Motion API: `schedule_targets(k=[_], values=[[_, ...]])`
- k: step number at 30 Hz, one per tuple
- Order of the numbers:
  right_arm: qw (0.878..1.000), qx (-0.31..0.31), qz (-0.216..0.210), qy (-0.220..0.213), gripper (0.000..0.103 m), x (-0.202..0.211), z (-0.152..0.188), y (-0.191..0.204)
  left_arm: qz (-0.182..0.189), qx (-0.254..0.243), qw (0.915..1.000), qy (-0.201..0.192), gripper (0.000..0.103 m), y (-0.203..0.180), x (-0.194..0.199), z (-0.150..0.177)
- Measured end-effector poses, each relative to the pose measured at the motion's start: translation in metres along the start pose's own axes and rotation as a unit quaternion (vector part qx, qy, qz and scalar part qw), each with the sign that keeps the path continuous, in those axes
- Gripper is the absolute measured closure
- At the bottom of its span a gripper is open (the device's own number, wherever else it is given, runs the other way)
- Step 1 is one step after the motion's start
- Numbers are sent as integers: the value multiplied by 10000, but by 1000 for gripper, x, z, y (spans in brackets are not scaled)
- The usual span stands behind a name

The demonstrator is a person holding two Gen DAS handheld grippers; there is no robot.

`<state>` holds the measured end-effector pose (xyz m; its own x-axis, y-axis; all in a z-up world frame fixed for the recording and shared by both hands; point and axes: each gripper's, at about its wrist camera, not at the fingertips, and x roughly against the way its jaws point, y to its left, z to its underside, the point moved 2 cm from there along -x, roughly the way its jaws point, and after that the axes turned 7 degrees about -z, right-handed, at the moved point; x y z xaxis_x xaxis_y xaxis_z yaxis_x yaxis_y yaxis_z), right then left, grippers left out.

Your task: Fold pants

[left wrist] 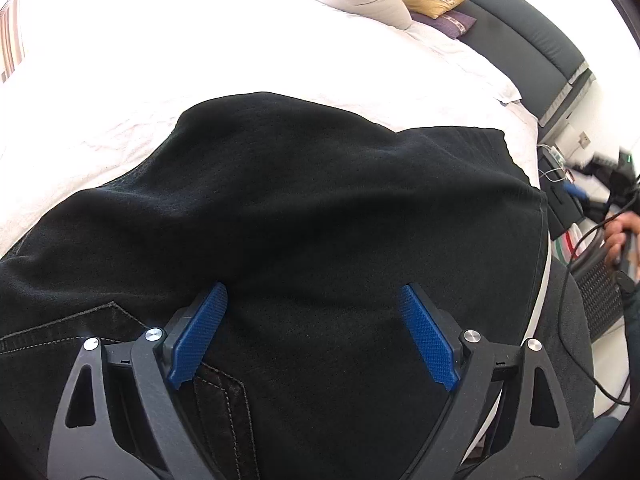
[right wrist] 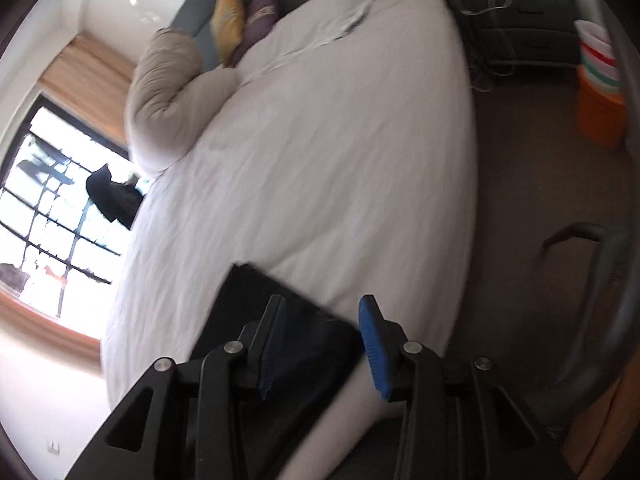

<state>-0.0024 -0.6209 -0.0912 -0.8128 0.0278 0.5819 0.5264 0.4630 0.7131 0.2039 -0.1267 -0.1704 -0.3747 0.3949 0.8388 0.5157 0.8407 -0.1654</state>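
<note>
Black pants (left wrist: 304, 208) lie spread on the white bed (left wrist: 200, 60), filling the lower left wrist view, with a stitched pocket at the lower left. My left gripper (left wrist: 314, 300) is open just above the pants, blue pads wide apart, holding nothing. In the right wrist view a corner of the pants (right wrist: 276, 300) shows at the bed's near edge. My right gripper (right wrist: 324, 312) is open above that corner and holds nothing. The right gripper also shows blurred at the far right of the left wrist view (left wrist: 612, 184), off the bed.
A beige duvet roll (right wrist: 168, 92), a yellow cushion (right wrist: 228, 20) and a purple cushion (right wrist: 260, 16) lie at the bed's head. A dark nightstand (right wrist: 520, 16) and stacked coloured tubs (right wrist: 600, 92) stand beside the bed. A window (right wrist: 52, 216) is at the left.
</note>
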Motion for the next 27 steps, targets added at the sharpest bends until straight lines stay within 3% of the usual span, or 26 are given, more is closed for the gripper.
schedule_targets(k=[3,4,6,7,8,9,11,12,13,15,16,19,20,21,22,24,25,26,27], values=[[9877,760,-820,1091,61,-50,32,52,76,74,9999,-24,15,3,2,1],[9820,924,-819,1427,61,-68,43,60,102,105,9999,-39,15,5,4,1],[9758,1019,-293,1914,61,-103,56,51,124,213,9997,-91,15,8,7,-1],[9759,972,209,1944,61,-113,56,35,127,264,9995,-116,15,10,8,-2],[9786,852,525,1801,78,-115,50,20,114,310,9993,-152,15,13,11,-2],[9817,661,748,1624,103,-112,42,7,84,360,9991,-205,15,18,14,-3],[9818,621,1318,1216,103,-97,27,2,25,489,9985,-244,15,28,20,-5],[9759,873,1668,1099,98,-91,24,11,52,570,9980,-274,15,33,23,-7],[9740,1086,1674,1073,90,-88,25,25,54,636,9975,-309,15,37,26,-10],[9767,1439,714,1420,87,-94,40,66,156,710,9967,-372,15,40,30,-16],[9696,1695,221,1751,87,-102,55,93,272,704,9962,-439,15,40,34,-20],[9224,2422,-1110,2795,84,-131,118,165,331,496,9966,-562,15,34,39,-34],[9059,2639,-1271,3058,82,-140,137,179,428,386,9970,-526,17,32,37,-38],[8931,2797,-1238,3299,76,-151,154,185,602,239,9968,-465,28,28,37,-43],[8865,2852,-1050,3489,73,-163,166,182,766,40,9963,-394,35,22,36,-47],[8880,2694,-590,3680,72,-179,174,158,1102,-375,9928,-286,45,5,35,-59],[8946,2455,-608,3683,72,-181,171,144,1308,-457,9901,-226,50,1,33,-64],[9012,2231,-756,3639,78,-177,166,128,1407,-503,9887,-118,51,-3,25,-71],[9069,2111,-747,3570,87,-175,161,119,1322,-518,9899,47,61,-3,12,-76]])
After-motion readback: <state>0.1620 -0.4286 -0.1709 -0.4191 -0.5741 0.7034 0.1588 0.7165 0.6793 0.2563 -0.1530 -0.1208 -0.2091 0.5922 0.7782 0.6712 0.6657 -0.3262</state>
